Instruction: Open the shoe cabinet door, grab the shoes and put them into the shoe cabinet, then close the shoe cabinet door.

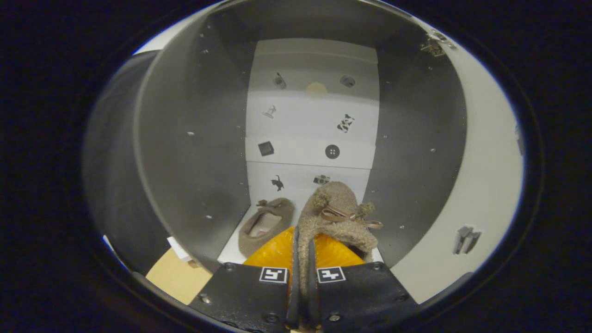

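gripper (303,259) jaws pinching fuzzy slipper (335,217), inside shoe cabinet (185,138)

We see the claw (303,277) clamped tight on the fuzzy tan shoe (335,217), both fingers pinching its heel edge. The shoe is inside the open shoe cabinet (185,138), bow on top, toe toward the back panel (314,115). The second shoe (266,224) lies just to its left on the cabinet floor. The door (481,185) stands open at right.
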`<state>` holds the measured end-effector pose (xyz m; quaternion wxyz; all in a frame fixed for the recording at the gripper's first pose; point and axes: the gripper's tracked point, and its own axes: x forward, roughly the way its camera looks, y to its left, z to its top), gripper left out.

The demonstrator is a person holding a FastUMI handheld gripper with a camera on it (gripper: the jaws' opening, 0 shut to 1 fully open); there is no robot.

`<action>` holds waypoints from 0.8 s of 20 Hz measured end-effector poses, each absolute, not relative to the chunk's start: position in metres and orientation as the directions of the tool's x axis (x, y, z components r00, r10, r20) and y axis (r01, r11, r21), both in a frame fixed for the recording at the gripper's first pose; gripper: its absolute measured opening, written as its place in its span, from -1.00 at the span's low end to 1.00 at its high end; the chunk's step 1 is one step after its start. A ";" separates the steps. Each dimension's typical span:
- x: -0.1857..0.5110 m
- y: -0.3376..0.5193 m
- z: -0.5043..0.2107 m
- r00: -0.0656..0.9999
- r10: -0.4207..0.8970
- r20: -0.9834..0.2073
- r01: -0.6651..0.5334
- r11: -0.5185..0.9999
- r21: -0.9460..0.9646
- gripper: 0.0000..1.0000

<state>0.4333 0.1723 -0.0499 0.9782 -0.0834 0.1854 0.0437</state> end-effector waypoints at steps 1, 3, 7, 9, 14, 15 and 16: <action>0.455 0.168 -0.064 0.915 0.043 -0.401 -0.122 0.977 -0.174 -0.79; 0.487 0.154 -0.087 0.898 0.002 -0.440 -0.097 0.977 -0.192 -0.79; 0.535 0.136 -0.130 0.870 -0.041 -0.492 -0.069 0.976 -0.205 -0.79; 0.542 0.147 -0.139 0.867 0.013 -0.499 -0.110 0.980 -0.166 -0.78; 0.543 0.156 -0.135 0.889 0.011 -0.459 -0.089 0.985 -0.150 -0.73; 0.541 0.157 -0.129 0.898 0.016 -0.440 -0.085 0.987 -0.137 -0.59; 0.536 0.157 -0.126 0.902 0.023 -0.432 -0.082 0.989 -0.119 -0.58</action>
